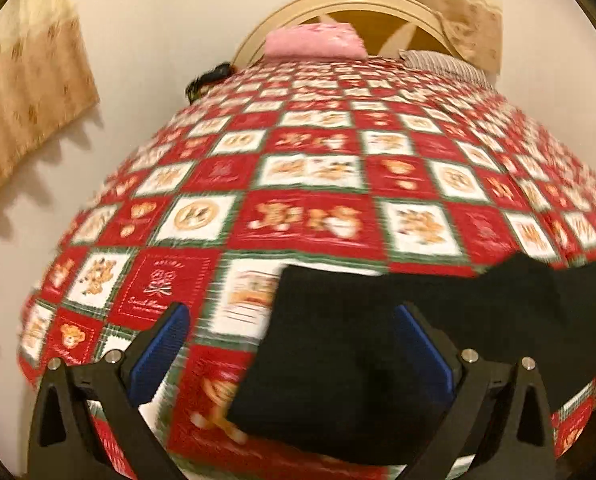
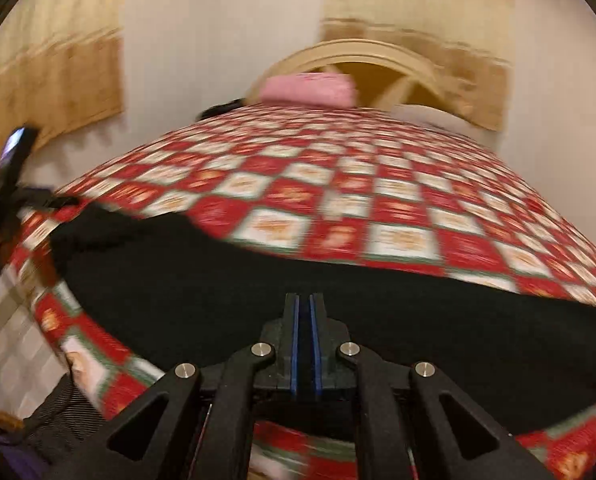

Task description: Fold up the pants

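Black pants [image 1: 358, 344] lie flat near the front edge of a bed with a red, white and green teddy-bear quilt [image 1: 310, 168]. My left gripper [image 1: 289, 316] is open above the pants' left end; its right blue pad [image 1: 422, 344] is over the cloth, its left pad [image 1: 161, 344] over the quilt. In the right wrist view the pants [image 2: 257, 292] stretch across the bed. My right gripper [image 2: 305, 312] is shut, fingers together above the black cloth; whether it pinches any cloth I cannot tell.
A pink pillow [image 1: 316, 42] and a striped pillow [image 1: 446, 62] lie at the curved headboard [image 1: 362, 0]. A dark object [image 1: 209, 78] sits at the bed's far left edge. Beige curtains [image 1: 29, 80] hang on the wall. The other gripper's body [image 2: 9, 176] shows at left.
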A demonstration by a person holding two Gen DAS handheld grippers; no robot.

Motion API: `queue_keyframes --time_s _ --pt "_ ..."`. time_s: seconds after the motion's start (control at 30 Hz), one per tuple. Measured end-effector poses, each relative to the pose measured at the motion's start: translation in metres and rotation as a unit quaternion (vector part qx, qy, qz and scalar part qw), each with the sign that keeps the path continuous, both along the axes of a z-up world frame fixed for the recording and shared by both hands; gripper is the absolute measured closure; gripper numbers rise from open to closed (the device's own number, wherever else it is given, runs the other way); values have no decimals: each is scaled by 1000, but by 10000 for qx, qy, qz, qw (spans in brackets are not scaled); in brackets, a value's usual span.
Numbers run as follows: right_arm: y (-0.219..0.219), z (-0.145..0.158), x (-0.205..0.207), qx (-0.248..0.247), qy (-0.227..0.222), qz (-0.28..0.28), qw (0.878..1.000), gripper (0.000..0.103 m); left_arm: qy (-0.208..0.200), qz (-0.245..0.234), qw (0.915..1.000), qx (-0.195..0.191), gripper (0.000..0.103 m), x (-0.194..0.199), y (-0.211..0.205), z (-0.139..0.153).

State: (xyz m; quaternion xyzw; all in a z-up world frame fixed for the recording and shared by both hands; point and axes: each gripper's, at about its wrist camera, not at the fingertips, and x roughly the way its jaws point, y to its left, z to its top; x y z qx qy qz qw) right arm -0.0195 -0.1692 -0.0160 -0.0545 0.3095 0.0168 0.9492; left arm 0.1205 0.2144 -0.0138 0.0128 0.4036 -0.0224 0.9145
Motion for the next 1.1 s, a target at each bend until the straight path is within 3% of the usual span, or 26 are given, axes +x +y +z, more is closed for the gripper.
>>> queue_keyframes --time_s 0.1,0.27,0.3,0.33,0.4,0.57,0.6,0.67,0.73,0.87,0.93,1.0,1.07,1.1 --pt "35 -10 12 -46 44 381 9993 98 217 -50 9983 -534 0 20 21 -17" --pt "52 -14 26 89 168 557 9983 98 769 -729 9875 -1166 1 43 -1 -48" --pt "52 -15 28 123 198 520 9984 98 829 -849 9865 -1128 2 43 -8 -49" --pt "50 -15 29 158 223 481 9985 98 736 -968 9898 -745 3 42 -21 -53" --pt "43 -17 34 253 293 362 9986 98 622 -1135 9902 -517 10 40 -31 -54" --pt "26 -22 39 486 440 18 9978 98 741 -617 9851 -1422 46 49 -1 -48" --pt "22 -23 40 574 461 -55 9973 98 776 -514 9828 -1597 49 49 4 -47" --pt "16 -23 42 726 484 -192 9960 98 765 -354 9793 -1840 78 47 9 -45" --pt "7 -23 41 890 465 -373 9943 98 605 -142 9758 -2096 82 38 13 -37" --pt "-2 -23 38 922 392 -560 9934 98 82 528 9798 -1925 82 18 18 -20" --pt "-4 -24 36 906 360 -591 9935 98 105 876 9763 -1976 82 14 22 -25" --pt "-4 -27 35 885 359 -549 9939 98 368 1116 9798 -1617 79 24 21 -42" --pt "2 -33 36 821 447 -421 9947 98 374 1306 9846 -1104 41 29 22 -51" --pt "4 -36 36 768 505 -356 9951 98 373 1404 9853 -895 31 30 24 -48"
